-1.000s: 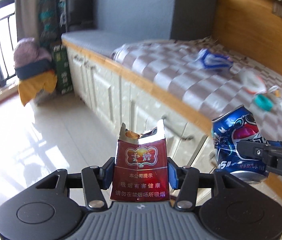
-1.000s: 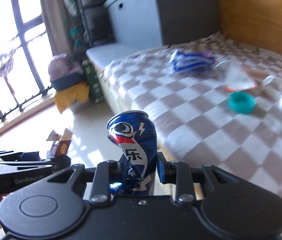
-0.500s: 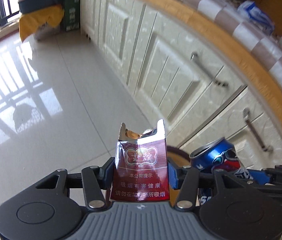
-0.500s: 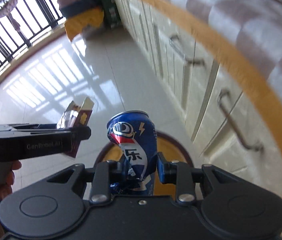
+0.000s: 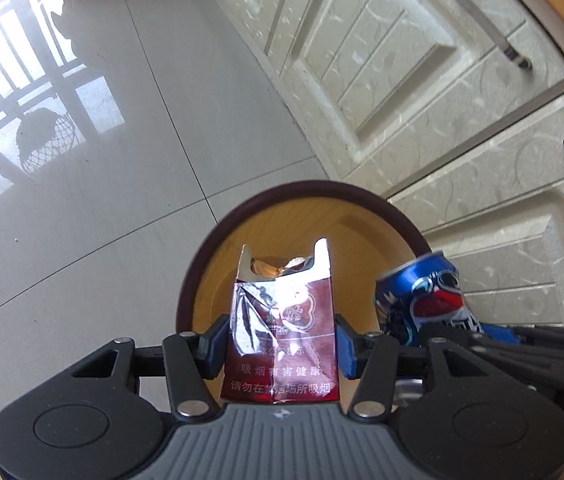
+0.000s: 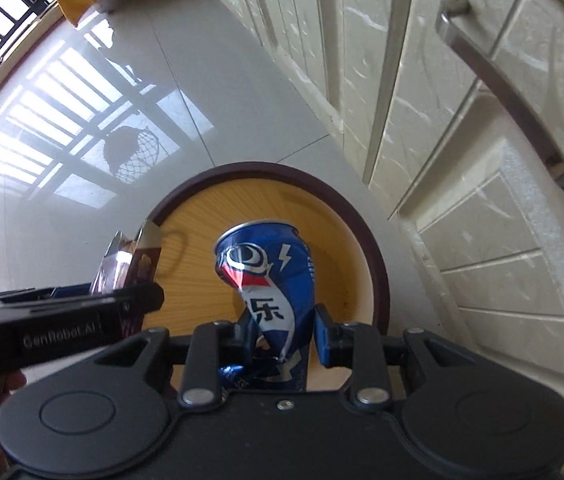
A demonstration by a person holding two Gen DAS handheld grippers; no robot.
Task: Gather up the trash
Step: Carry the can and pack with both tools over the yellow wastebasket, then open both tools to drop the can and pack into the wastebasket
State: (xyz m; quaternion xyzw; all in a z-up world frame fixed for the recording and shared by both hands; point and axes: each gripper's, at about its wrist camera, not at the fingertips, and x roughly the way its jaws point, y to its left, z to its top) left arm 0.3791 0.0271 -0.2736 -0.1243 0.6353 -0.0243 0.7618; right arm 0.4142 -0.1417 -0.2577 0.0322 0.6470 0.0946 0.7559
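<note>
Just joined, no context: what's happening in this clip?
A person is collecting trash with two handheld grippers. The left gripper is shut on a torn red cigarette pack; the right gripper is shut on a dented blue Pepsi can. Both are held above a round wooden bin on the tile floor beside the white cabinets. Nothing is released yet.

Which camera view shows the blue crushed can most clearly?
The right wrist view: the blue can sits centered in the right gripper, with its dented body and open top visible. The left wrist view shows only its upper part at the right, behind the gripper.
</note>
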